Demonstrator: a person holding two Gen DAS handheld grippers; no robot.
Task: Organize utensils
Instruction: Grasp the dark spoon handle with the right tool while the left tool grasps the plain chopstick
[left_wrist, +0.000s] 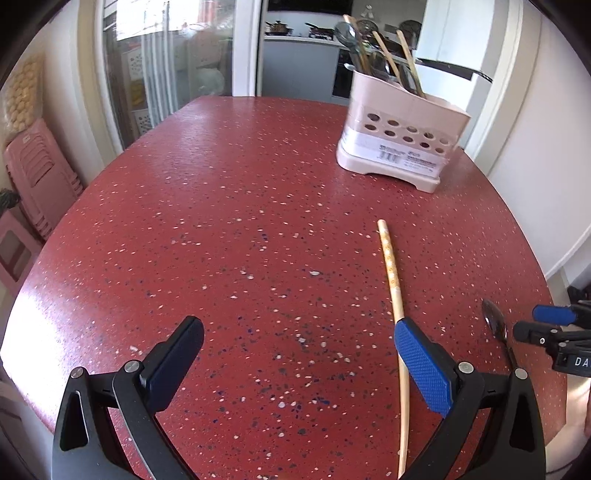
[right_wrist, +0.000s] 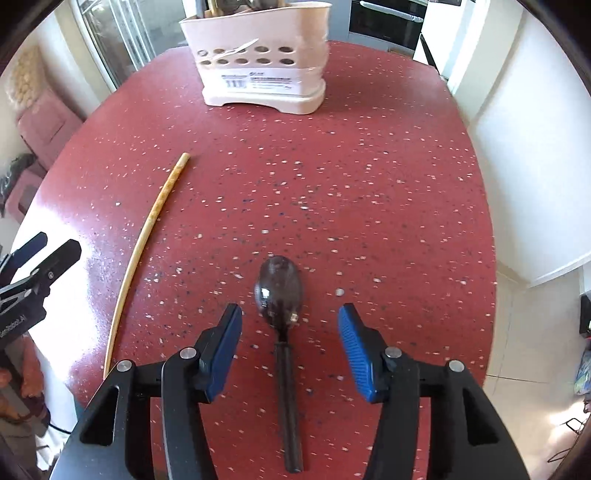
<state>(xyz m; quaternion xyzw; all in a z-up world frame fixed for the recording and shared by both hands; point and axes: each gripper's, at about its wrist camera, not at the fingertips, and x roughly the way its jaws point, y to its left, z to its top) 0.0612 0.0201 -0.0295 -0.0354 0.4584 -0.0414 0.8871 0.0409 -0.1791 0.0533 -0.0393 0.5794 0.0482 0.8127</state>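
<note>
You've got the red speckled table (right_wrist: 369, 166) spread out ahead, and at its far side the pale pink utensil caddy (right_wrist: 264, 70), already bristling with spoons and wooden chopsticks (left_wrist: 408, 55), so that looks like your drop-off. Two stragglers lie flat on the table near you. Your left gripper (left_wrist: 299, 358) hangs with its jaws spread wide, holding nothing, the lone chopstick (left_wrist: 393, 280) running just past its right pad rather than between the pads; you'd need to shift right to straddle it. Your right gripper (right_wrist: 290, 347) is better lined up: jaws wide, nothing gripped, the spoon (right_wrist: 280, 291) lying dead centre between the pads, handle running back toward you. That looks like a pick about to happen. The spoon is dark, glossy metal, bowl pointing toward the caddy. The chopstick is pale wood, slim, faintly patterned near its far end.
</note>
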